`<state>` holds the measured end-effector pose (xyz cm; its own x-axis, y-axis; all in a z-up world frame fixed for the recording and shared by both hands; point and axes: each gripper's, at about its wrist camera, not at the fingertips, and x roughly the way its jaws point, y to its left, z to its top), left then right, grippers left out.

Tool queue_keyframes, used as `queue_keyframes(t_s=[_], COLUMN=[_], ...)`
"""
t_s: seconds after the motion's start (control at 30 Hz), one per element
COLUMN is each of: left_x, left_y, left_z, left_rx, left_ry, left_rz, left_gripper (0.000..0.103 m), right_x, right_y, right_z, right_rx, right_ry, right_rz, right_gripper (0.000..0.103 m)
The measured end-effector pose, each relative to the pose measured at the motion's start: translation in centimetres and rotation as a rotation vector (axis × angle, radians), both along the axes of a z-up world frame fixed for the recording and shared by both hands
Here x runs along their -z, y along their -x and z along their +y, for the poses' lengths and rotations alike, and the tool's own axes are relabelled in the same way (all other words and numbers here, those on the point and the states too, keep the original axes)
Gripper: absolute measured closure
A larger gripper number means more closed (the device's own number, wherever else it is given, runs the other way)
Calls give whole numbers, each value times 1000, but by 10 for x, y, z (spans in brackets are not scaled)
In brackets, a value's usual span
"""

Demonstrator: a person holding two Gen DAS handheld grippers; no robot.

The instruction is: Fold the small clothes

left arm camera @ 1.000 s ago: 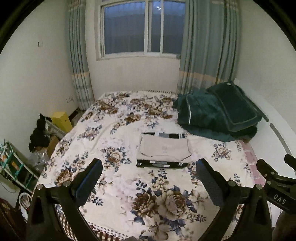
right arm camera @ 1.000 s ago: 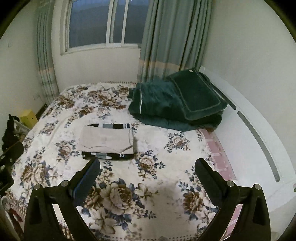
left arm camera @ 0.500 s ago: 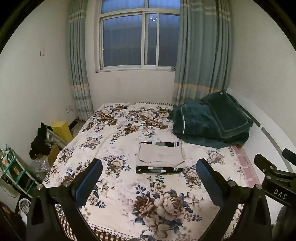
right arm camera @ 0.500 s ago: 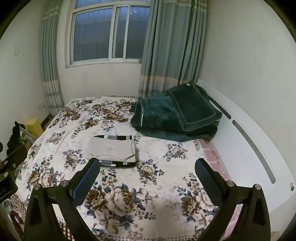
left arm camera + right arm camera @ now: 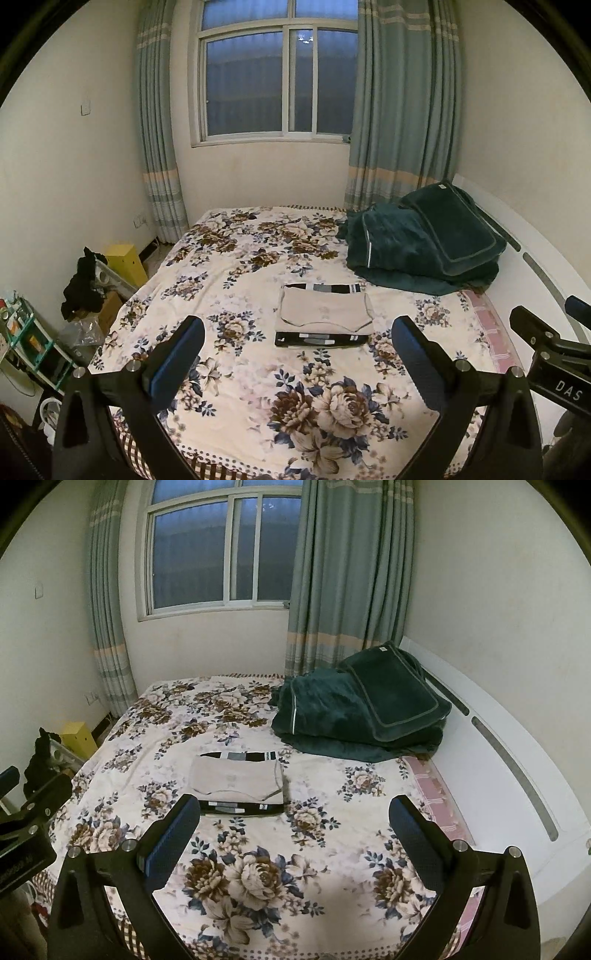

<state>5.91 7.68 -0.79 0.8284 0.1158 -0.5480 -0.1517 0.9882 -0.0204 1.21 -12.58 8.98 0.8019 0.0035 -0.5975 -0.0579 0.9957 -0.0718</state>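
A folded beige garment (image 5: 324, 311) lies on top of a folded black, grey and white striped garment (image 5: 320, 339) in the middle of the floral bed (image 5: 236, 291). The stack also shows in the right wrist view, beige (image 5: 236, 778) over striped (image 5: 242, 808). My left gripper (image 5: 297, 354) is open and empty, held above the bed's near part, short of the stack. My right gripper (image 5: 291, 830) is open and empty, held above the bed to the right of the stack.
A dark green blanket and pillow (image 5: 424, 242) are piled at the bed's far right by the white headboard (image 5: 509, 760). Left of the bed stand a yellow box (image 5: 125, 260), dark clothes on a rack (image 5: 83, 284) and a small shelf (image 5: 26, 343). A window (image 5: 277, 77) with curtains is behind.
Both grippers have pulled back and risen away from the bed, so the stack looks smaller and more of the window and walls shows. Both stay open and empty.
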Motion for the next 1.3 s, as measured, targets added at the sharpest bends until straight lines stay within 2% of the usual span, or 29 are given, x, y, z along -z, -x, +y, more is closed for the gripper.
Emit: queue_keyframes(t_s=[1.3], left_x=[-16], left_y=[14], left_z=[-2], left_rx=[-7], left_ry=[8], left_rz=[-36], left_gripper=[0], right_x=[-5], right_y=[0], right_z=[11], right_rx=[-32], right_ry=[-18], right_rz=[-14], right_gripper=[0])
